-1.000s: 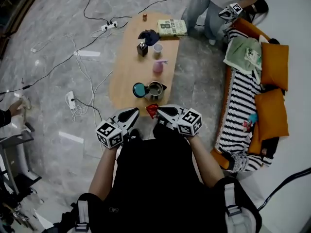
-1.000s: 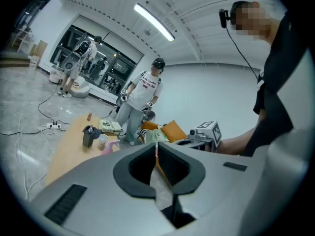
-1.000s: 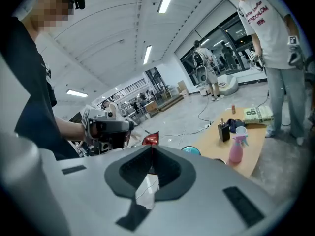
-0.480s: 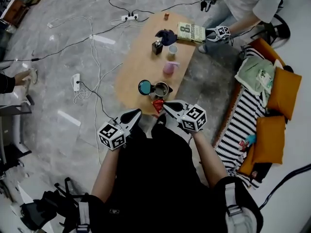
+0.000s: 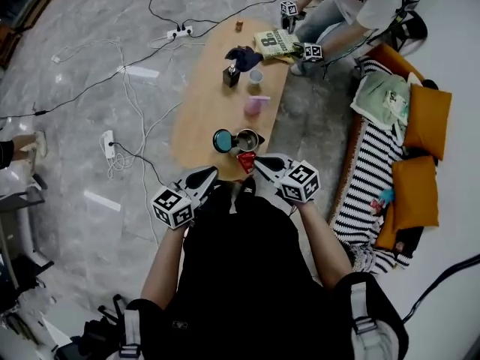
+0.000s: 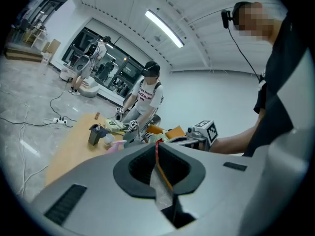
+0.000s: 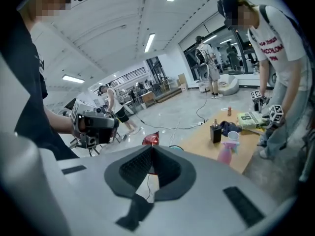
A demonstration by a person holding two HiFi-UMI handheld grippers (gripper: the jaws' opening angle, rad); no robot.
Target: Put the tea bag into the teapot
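In right gripper (image 5: pixel 257 164), tea bag (image 5: pixel 244 160).

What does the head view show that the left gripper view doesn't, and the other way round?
Only the head view: the teapot and the teal lid beside it. Only the left gripper view: the left tongs shut on a thin red-edged strip. Both: the wooden table, the book, and the right tongs, which hold the red tea bag packet.

Wooden table (image 5: pixel 204 109) — teapot (image 5: pixel 241 139), lid (image 5: pixel 222 141), cup (image 5: pixel 256 76), book (image 5: pixel 274 43).
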